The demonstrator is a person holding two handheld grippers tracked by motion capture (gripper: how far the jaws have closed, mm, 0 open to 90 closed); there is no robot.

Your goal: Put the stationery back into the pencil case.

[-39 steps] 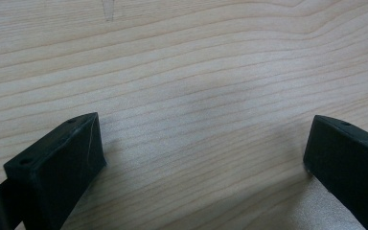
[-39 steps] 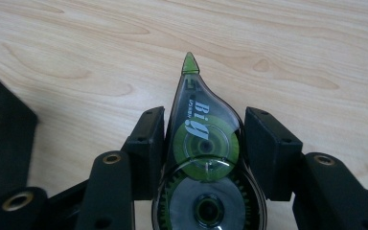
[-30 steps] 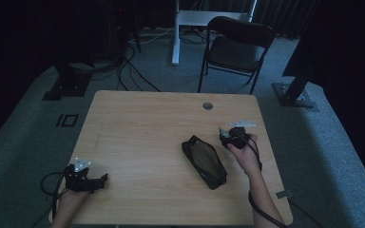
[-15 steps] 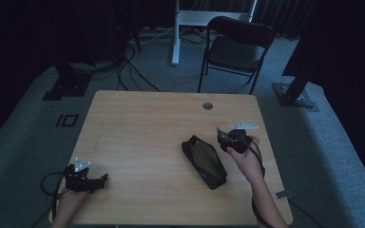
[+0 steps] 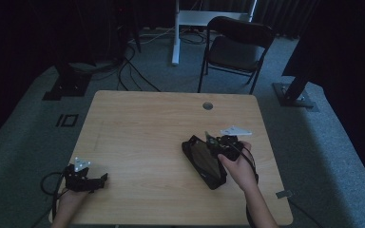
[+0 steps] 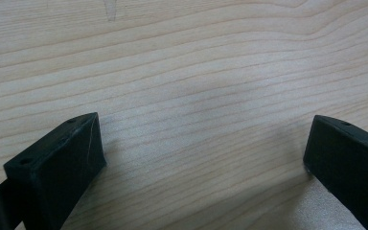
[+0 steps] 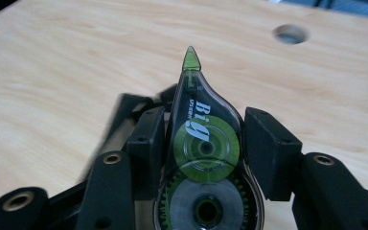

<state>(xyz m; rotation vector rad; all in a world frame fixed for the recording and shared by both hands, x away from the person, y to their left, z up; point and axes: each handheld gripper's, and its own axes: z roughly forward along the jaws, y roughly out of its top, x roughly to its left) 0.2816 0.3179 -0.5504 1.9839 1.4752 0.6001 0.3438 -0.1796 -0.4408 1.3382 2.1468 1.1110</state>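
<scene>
Between the right gripper [image 7: 199, 158] jaws a correction tape dispenser [image 7: 203, 163] is pinched, tip pointing forward, directly above the black pouch [image 5: 203, 160]; left gripper [image 6: 201, 163] jaws are spread, well apart.

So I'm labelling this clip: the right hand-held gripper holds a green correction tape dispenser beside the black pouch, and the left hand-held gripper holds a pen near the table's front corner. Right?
Not quite. The left hand-held gripper holds nothing: the left gripper view shows its jaws wide apart over bare table. The rest stands: the right hand-held gripper grips the green correction tape dispenser beside the black pouch.
</scene>
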